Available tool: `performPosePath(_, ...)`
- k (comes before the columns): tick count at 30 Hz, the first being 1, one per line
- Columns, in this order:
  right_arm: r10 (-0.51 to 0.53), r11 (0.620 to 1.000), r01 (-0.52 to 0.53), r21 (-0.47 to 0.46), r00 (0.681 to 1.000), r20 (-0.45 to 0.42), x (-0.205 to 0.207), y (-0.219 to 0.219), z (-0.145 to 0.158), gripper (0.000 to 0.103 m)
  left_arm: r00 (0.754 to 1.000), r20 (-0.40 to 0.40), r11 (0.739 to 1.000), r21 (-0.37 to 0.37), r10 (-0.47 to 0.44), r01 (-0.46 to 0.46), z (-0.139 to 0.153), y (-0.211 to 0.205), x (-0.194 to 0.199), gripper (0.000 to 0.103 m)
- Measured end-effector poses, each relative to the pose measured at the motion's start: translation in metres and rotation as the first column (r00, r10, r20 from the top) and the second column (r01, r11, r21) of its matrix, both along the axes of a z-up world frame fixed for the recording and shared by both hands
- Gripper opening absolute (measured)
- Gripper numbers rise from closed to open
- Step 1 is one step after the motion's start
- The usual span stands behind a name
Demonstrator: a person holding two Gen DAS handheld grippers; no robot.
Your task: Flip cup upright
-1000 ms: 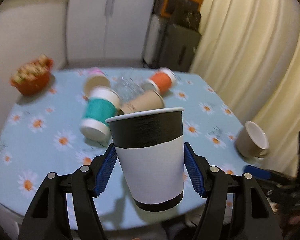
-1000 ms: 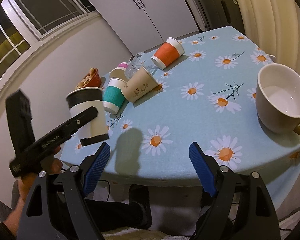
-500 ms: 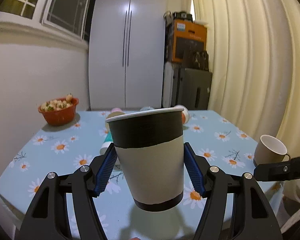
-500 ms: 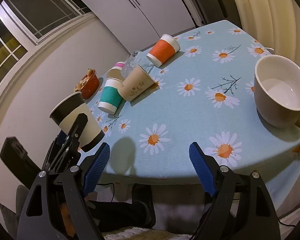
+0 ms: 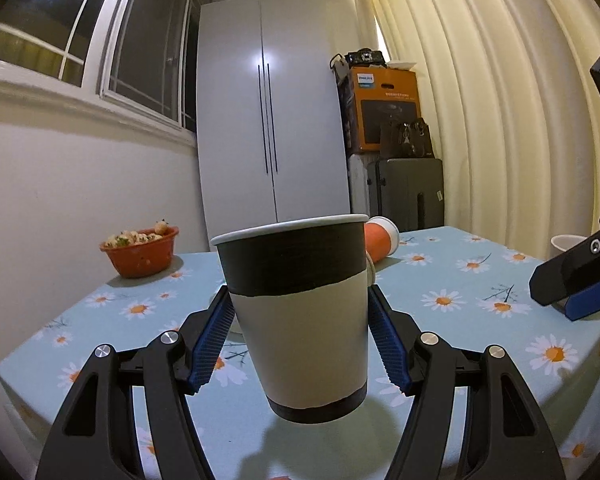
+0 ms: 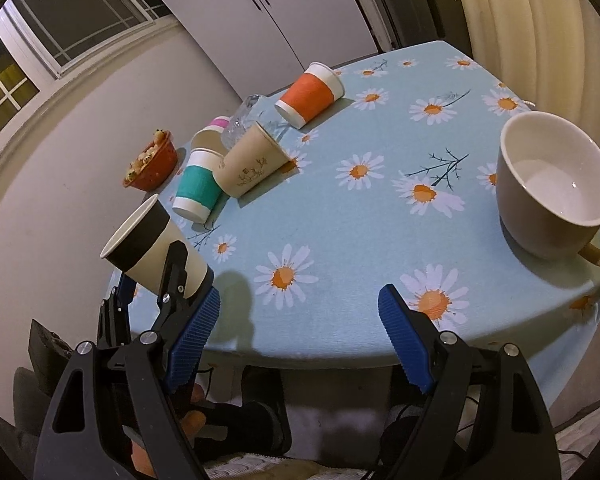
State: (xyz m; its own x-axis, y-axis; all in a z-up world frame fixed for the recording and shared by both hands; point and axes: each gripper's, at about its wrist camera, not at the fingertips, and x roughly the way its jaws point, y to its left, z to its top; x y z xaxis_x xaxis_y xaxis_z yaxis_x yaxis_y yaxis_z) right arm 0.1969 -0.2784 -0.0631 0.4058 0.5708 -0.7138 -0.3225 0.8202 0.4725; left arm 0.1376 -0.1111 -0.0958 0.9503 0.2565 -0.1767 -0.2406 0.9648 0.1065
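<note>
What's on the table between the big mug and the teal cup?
In the right wrist view, mostly bare daisy tablecloth lies between the mug and the teal cup; the tan cup lies right beside the teal one.

Readable text, one item: the orange carton (image 5: 384, 108) stacked on the dark cases beyond my table, seen from my left tool's camera. A small blue panel at its upper left carries white lettering that looks like "PHILIPS", though too small for me to be sure. A line of print along its top front is too blurred to read. The tan paper cup (image 6: 252, 162) bears a plant drawing, no legible words.
</note>
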Motion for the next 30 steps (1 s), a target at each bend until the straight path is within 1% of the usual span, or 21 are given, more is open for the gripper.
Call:
performPosePath(4,-0.003,1.000,0.003,-0.014,1.000,-0.008,0.001,0.002,-0.003,0.081,1.000,0.016,1.000,-0.003,0.007,-0.007,-0.010,-0.001,-0.001,0.065)
performPosePath(6,-0.003,1.000,0.003,-0.018,1.000,-0.010,0.002,0.003,-0.004,0.081,1.000,0.002,1.000,-0.001,0.004,-0.004,-0.016,-0.001,0.001,0.065)
performPosePath(10,-0.008,1.000,0.008,-0.019,1.000,-0.019,0.004,0.002,-0.006,0.081,1.000,0.003,0.999,0.043,-0.002,0.001,-0.023,-0.007,0.001,0.066)
performPosePath(12,-0.012,1.000,0.012,-0.019,1.000,-0.023,0.005,0.002,-0.007,0.081,1.000,-0.001,0.999,0.049,-0.001,0.001,-0.025,-0.008,0.001,0.066)
performPosePath(22,-0.012,0.999,0.010,-0.042,0.999,-0.039,0.005,0.005,-0.012,0.081,0.999,-0.045,0.999,0.043,-0.001,0.003,-0.038,-0.003,0.002,0.066)
performPosePath(29,-0.011,0.999,0.009,-0.041,0.999,-0.049,0.006,0.004,-0.014,0.081,0.999,-0.050,0.999,0.036,-0.001,0.002,-0.037,-0.003,0.004,0.066)
performPosePath(30,-0.012,0.999,0.010,-0.042,0.999,-0.049,0.005,0.004,-0.014,0.081,0.999,-0.050,0.999,0.036,-0.006,0.007,-0.037,-0.004,0.004,0.067)
